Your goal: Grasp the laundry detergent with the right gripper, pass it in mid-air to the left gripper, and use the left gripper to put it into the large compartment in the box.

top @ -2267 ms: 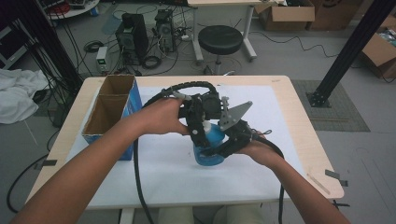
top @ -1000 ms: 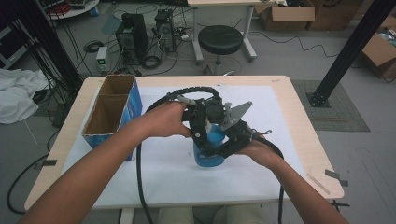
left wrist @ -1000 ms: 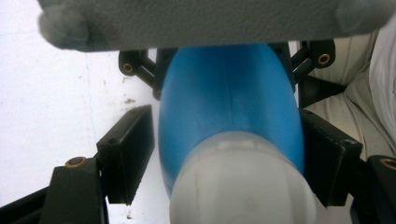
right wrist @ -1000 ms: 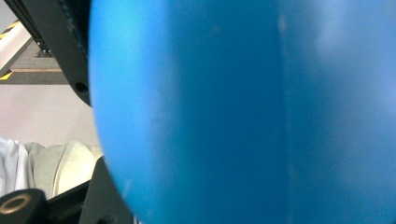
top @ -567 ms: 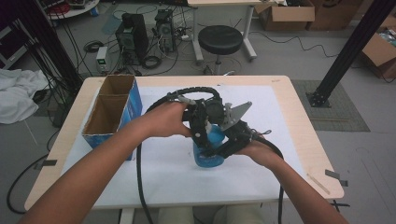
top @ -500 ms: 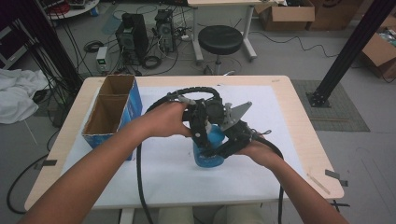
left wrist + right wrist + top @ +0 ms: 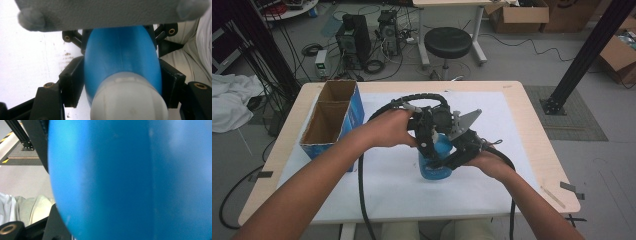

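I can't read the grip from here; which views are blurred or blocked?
High view: evenly lit and sharp, blue bottle half hidden by both grippers. Left gripper view: white cap close and soft, a blurred grey plate across the top. Right gripper view: bottle too near, featureless blue.

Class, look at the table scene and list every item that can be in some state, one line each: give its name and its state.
blue bottle: upright on the table, white cap on.
right tongs: shut on the blue bottle's body.
left tongs: at the bottle's top, jaws beside the bottle just below its cap, just been closing.
cardboard box: open at the top, both compartments look empty.
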Demonstrator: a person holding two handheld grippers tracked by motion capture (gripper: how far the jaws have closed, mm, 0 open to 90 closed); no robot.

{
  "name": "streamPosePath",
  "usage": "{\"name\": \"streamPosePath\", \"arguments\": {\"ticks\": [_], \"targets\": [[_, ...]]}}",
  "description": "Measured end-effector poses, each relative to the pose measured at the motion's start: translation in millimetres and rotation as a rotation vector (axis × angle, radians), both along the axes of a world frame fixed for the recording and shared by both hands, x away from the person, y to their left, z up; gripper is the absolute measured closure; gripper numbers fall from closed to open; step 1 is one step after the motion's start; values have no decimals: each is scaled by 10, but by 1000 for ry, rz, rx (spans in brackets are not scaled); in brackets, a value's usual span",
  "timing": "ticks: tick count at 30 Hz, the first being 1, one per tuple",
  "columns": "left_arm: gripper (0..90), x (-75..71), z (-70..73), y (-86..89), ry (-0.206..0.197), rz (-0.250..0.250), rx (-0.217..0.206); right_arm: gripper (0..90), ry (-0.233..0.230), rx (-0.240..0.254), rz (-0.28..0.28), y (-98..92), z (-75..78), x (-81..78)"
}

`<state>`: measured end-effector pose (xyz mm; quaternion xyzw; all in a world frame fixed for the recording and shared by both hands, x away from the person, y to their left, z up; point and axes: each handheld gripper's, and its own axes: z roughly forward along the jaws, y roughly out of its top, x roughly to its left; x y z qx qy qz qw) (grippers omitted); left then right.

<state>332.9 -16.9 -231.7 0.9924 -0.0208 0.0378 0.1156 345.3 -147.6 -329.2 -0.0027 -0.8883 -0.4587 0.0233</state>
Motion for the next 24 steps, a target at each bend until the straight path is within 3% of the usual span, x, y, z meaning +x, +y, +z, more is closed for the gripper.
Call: {"name": "streamPosePath", "arguments": {"ticks": [12, 13, 14, 15, 16, 19, 21, 22, 24], "targets": [[370, -22, 7, -22, -2, -8, -3, 427, 3, 3, 6, -17, -16, -4], [372, -22, 7, -22, -2, -8, -3, 408, 5, 6, 7, -17, -14, -2], [373, -25, 9, -26, -5, -12, 5, 315, 14, 23, 8, -25, -6, 1], [373, -35, 7, -28, -8, -8, 24, 218, 3, 39, -14, -38, 7, 10], [373, -34, 15, -24, -10, -8, 32, 180, 11, 43, -44, -65, 30, 8], [374, -32, 56, 8, -12, 13, 33, 164, -21, 0, -60, -210, 74, 37], [374, -21, 101, 50, -13, 37, 24, 154, -13, -28, -70, -313, 72, 50], [374, 3, 151, 102, -15, 79, 27, 158, -8, -58, -76, -373, 66, 61], [374, 13, 175, 127, -20, 103, 26, 153, -9, -109, -101, -498, 53, 82]]}}
